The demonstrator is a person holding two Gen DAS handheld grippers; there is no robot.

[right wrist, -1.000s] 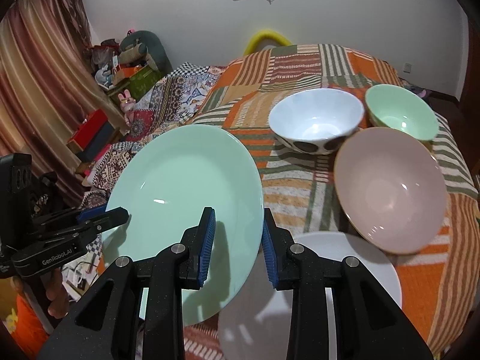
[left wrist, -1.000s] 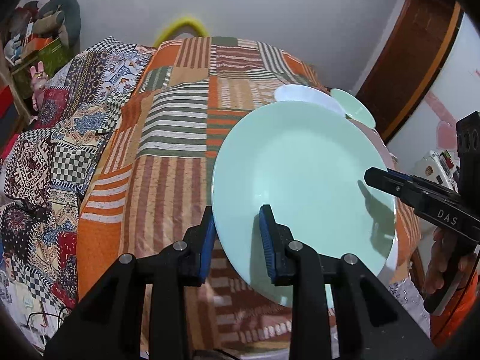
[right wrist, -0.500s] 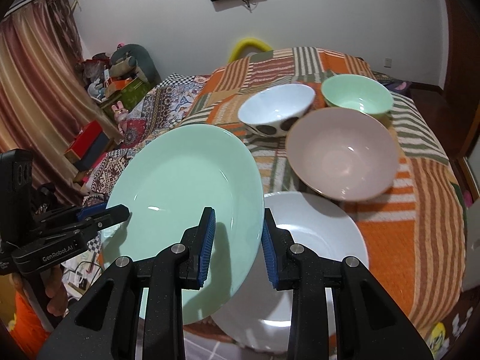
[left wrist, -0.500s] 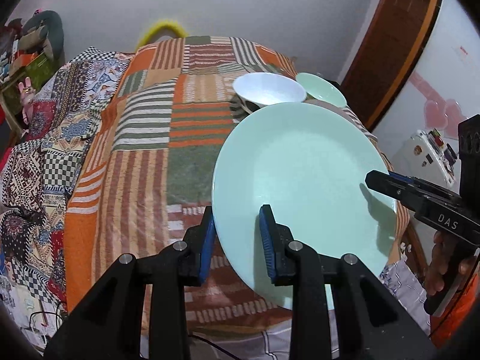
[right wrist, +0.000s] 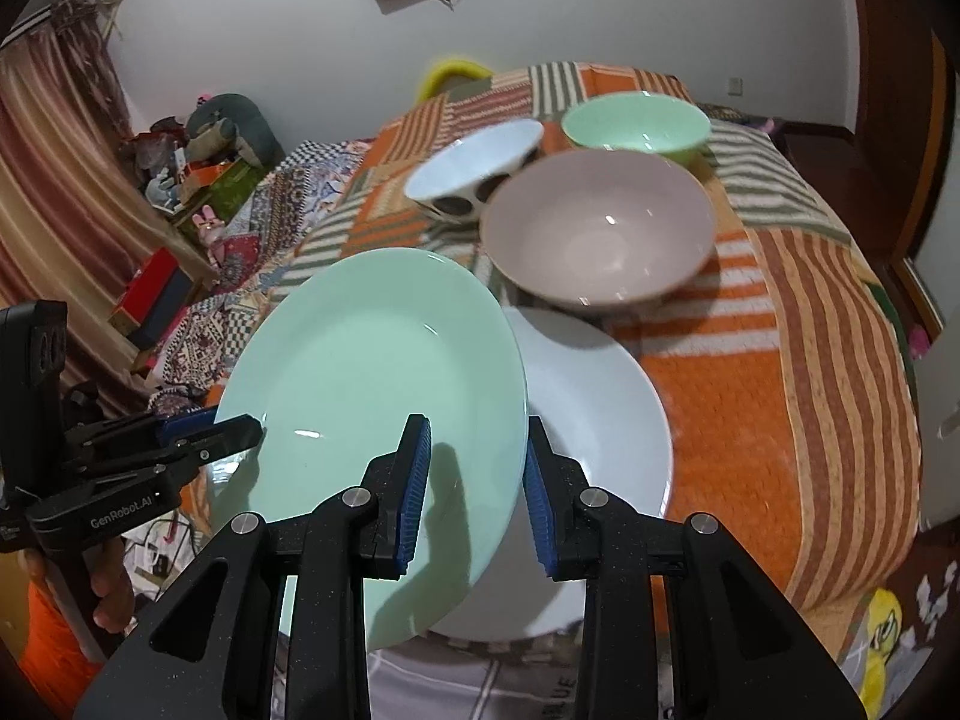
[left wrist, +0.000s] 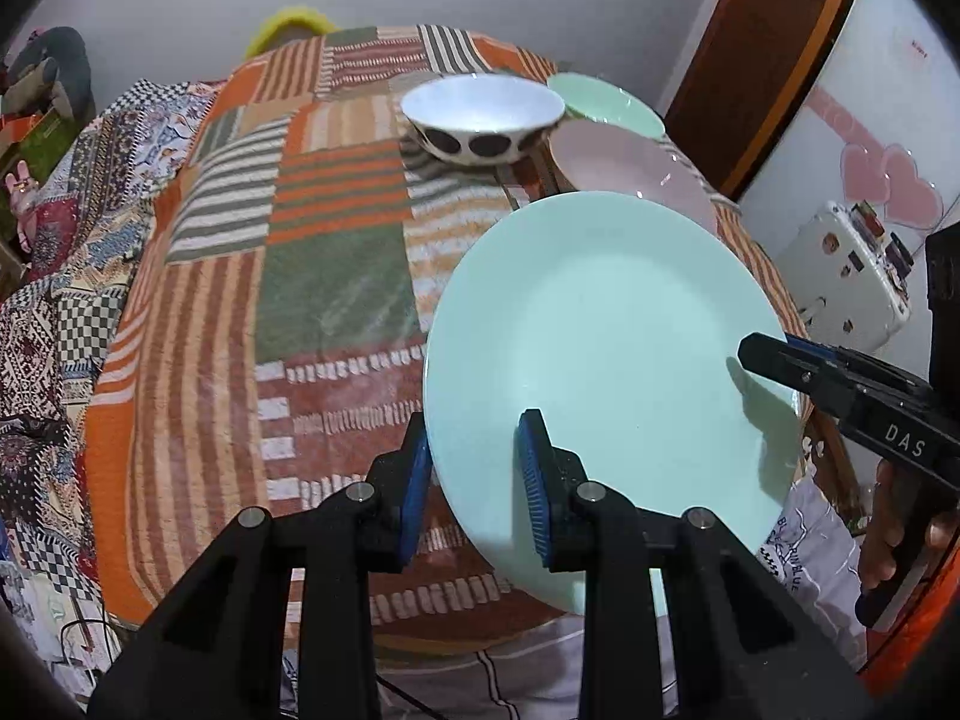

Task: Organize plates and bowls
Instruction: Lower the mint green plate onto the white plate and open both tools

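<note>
Plates remain unstacked: both tongs, left (left wrist: 474, 480) and right (right wrist: 474, 480), clamp the green plate (right wrist: 372, 396) above the white plate (right wrist: 600, 408) (3 bowls sit loose).

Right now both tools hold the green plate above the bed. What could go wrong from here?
1. The left tool and right tool each pinch only the rim of the green plate; if the hands drift apart or twist, it may slip.
2. It hangs partly over the white plate, so a hard landing could chip both.
3. The pink bowl sits close and could be knocked.
</note>
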